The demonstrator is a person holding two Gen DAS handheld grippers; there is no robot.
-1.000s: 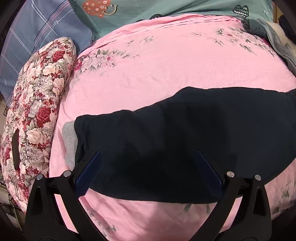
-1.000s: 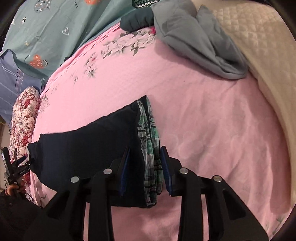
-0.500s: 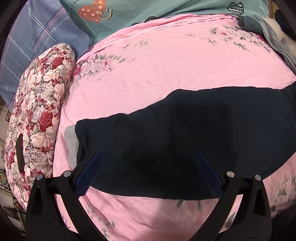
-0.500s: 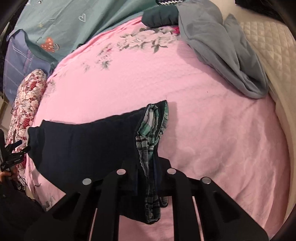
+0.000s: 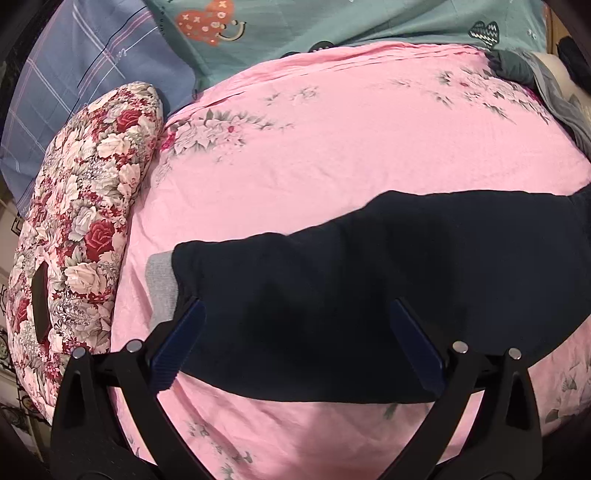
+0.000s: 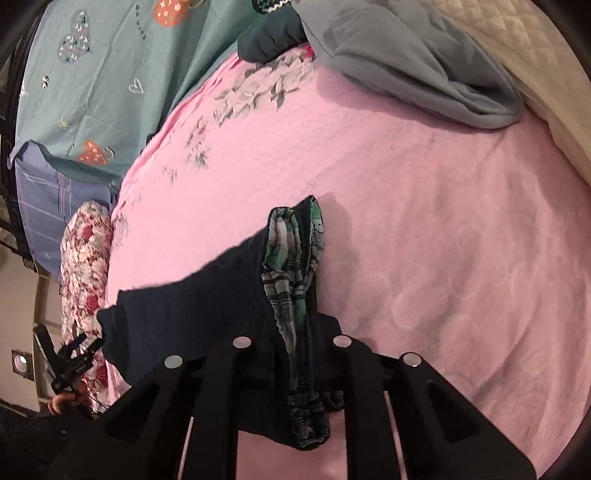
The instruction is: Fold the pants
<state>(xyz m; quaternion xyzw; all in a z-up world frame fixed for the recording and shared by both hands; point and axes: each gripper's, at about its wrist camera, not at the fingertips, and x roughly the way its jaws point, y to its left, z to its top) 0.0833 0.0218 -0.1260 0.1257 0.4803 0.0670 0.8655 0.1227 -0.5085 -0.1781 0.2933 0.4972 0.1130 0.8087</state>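
Dark navy pants [image 5: 369, 280] lie stretched across the pink floral bedspread [image 5: 332, 155], with a grey cuff [image 5: 160, 288] at the left end. My left gripper [image 5: 295, 343] is open, its blue pads straddling the leg end just above the cloth. In the right wrist view my right gripper [image 6: 291, 354] is shut on the pants' waistband [image 6: 295, 258], whose green plaid lining shows, and lifts that end off the bed. The left gripper also shows in the right wrist view [image 6: 74, 358] at far left.
A red floral pillow [image 5: 81, 229] lies along the left edge of the bed. Blue plaid and teal heart-print bedding [image 5: 258, 33] lie at the back. A grey garment [image 6: 417, 62] and a cream quilt [image 6: 535, 55] lie at the back right.
My right gripper closed on the waistband and raised it, bunching the plaid lining. The left gripper stayed open over the leg end, shifting only slightly.
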